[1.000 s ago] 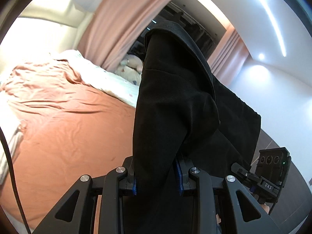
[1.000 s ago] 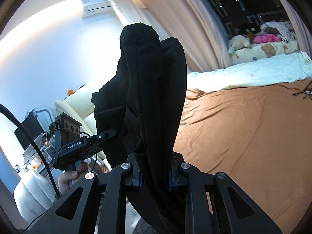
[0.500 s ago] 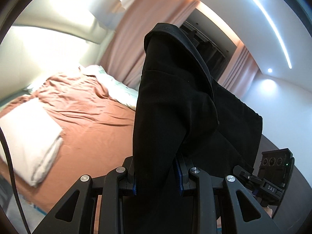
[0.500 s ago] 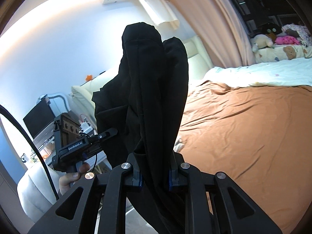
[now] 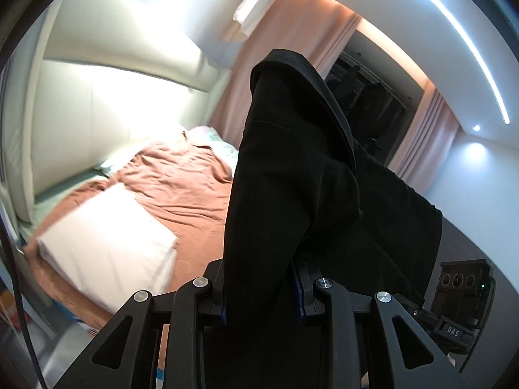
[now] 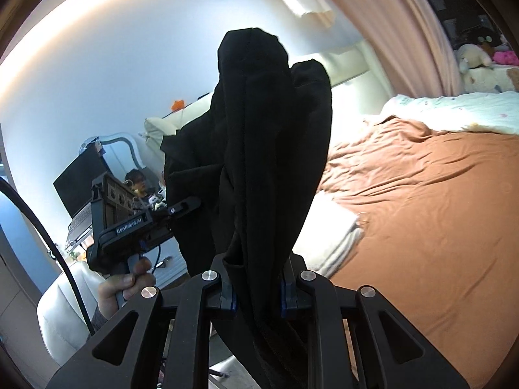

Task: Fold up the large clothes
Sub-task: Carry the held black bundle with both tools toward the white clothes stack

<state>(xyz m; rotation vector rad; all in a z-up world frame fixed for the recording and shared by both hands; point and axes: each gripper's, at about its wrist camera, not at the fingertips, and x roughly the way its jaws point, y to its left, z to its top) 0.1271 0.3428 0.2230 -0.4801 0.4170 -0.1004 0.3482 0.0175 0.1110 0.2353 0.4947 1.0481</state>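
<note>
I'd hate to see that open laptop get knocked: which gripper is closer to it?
Left, most likely. Seen from the right wrist, the left gripper clamps the black garment just in front of the laptop; the right gripper grips it further back, towards the bed.

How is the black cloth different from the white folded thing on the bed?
The black cloth is dark and hangs in the air, bunched up, pinched in the left claw and the right claw. The white folded thing is pale, lies flat on the brown bedsheet and nothing holds it. The black cloth is not neatly folded yet; the white one is a tidy stack. Both are soft fabric.
</note>
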